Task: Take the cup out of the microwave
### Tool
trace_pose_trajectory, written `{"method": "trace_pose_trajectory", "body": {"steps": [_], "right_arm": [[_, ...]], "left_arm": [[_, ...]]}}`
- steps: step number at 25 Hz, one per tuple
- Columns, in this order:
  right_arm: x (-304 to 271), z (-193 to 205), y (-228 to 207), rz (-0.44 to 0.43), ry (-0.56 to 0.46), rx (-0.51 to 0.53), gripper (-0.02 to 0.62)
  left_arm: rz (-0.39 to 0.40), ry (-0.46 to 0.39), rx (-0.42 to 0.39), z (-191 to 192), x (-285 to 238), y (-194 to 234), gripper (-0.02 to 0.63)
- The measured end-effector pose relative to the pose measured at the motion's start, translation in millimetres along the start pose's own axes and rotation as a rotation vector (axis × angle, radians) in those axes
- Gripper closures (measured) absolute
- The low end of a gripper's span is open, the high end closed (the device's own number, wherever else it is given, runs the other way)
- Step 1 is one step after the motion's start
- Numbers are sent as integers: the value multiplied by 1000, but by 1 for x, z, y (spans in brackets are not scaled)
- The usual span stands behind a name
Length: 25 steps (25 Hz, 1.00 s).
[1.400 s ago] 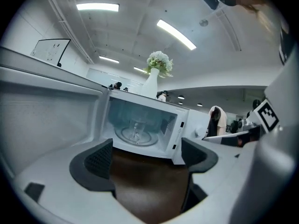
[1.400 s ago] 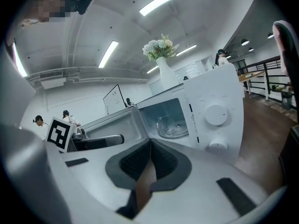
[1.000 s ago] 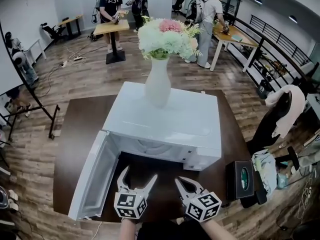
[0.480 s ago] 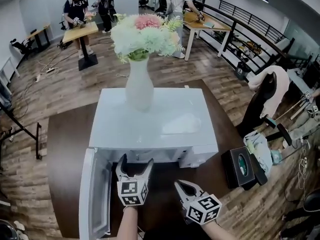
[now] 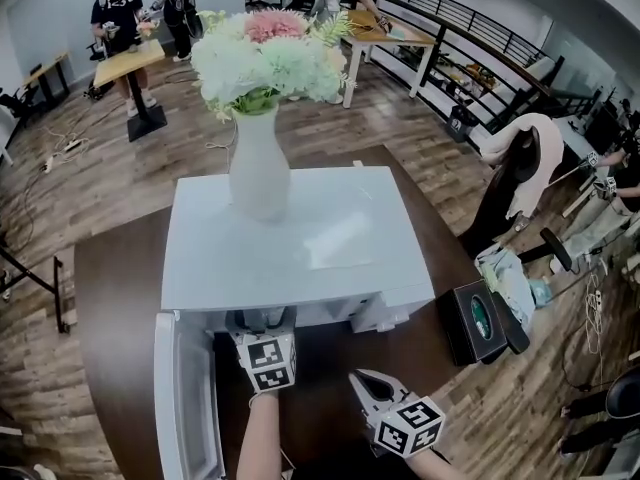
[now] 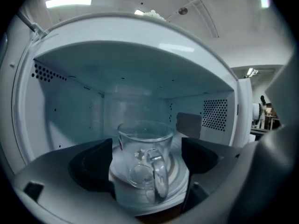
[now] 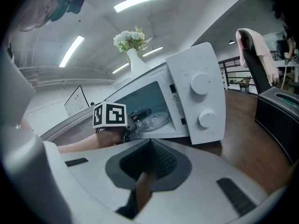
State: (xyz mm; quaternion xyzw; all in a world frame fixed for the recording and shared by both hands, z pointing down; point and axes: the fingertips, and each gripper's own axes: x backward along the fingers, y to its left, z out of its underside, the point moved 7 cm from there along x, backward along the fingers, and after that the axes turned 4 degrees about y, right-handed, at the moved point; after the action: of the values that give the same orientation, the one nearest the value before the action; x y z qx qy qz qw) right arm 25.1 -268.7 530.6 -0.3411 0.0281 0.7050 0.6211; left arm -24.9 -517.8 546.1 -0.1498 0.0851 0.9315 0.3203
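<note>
Both jaws of the left gripper (image 6: 145, 164) stand apart around the glass cup (image 6: 143, 158) inside the microwave (image 5: 300, 243), not yet gripping; the right gripper (image 7: 147, 164) is closed, empty. Squeezing slick glass off-centre could tip it.

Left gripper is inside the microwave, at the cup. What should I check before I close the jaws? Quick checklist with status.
1. Door open wide: ok.
2. Cup upright on the turntable, handle toward the gripper: ok.
3. Left gripper jaws apart, one on each side of the cup: ok.
4. Grip on the cup: not ok, a gap shows at both jaws.
5. Cup empty: cannot tell.
6. Right gripper shut, empty, outside the microwave: ok.
</note>
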Motion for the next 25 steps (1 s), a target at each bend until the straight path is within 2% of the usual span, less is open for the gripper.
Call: {"method": "trace_pose_trajectory", "body": {"steps": [8,19,22,25], "right_arm": [[2,-1,-7,21,8,-19,600],[2,3,-11,12,26,-32,600],[1,4,-12,15,25,-43,600],[-1,5,-12,9,29,-46,600]], "left_arm": [[-24,5,13,-3,-27,0,169],[-78,15,-31,-5,-45,3,169],[-91,20,-38,-5,-44,6,200],[-79,19,-45,-5,-44,7,204]]}}
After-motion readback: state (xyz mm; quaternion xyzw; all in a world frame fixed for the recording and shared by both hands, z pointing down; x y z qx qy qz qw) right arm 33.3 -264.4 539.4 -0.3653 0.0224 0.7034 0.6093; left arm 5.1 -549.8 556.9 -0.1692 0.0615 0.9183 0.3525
